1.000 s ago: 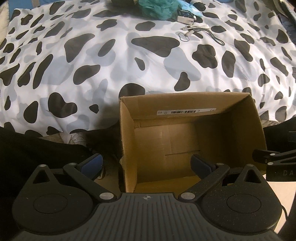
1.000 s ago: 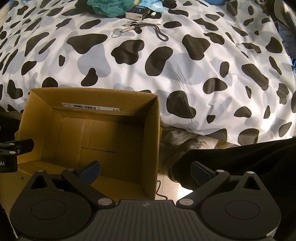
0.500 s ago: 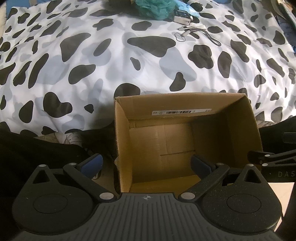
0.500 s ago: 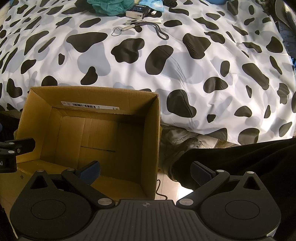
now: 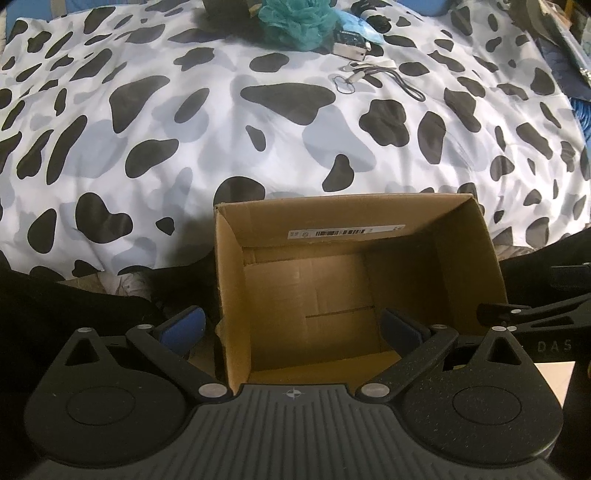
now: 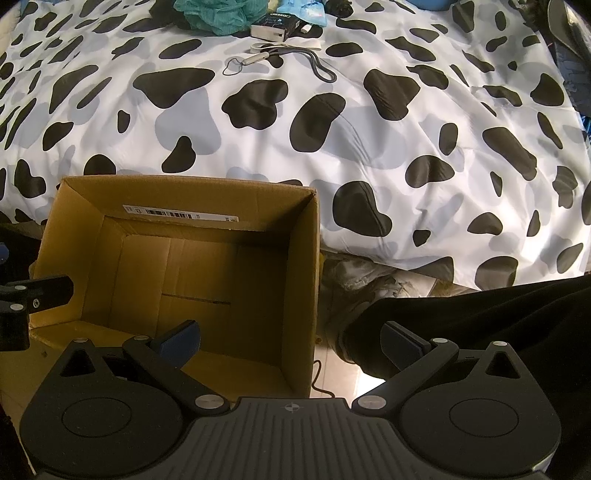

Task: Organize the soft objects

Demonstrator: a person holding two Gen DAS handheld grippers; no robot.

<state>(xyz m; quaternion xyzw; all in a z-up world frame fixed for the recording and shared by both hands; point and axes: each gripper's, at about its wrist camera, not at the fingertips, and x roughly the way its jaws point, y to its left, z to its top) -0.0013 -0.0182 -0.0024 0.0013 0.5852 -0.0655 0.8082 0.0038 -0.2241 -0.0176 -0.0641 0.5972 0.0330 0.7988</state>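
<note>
Both claws are wide open and hold nothing: the left gripper (image 5: 291, 328) and the right gripper (image 6: 290, 341) hang over the cardboard box (image 5: 458, 221); the box has nothing in it yet. The soft teal puff (image 5: 297, 20) sits far away on the spotty blanket (image 5: 147, 122); I think the job has hardly begun.

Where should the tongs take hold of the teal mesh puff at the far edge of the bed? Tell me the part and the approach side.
Grip the teal mesh puff across its near, ruffled bulge, coming from the box side over the open spotted cover. That side is clear. A small dark box and a cord lie to its right, so a sideways approach there would probably snag them. Both tongs are open and empty.
</note>
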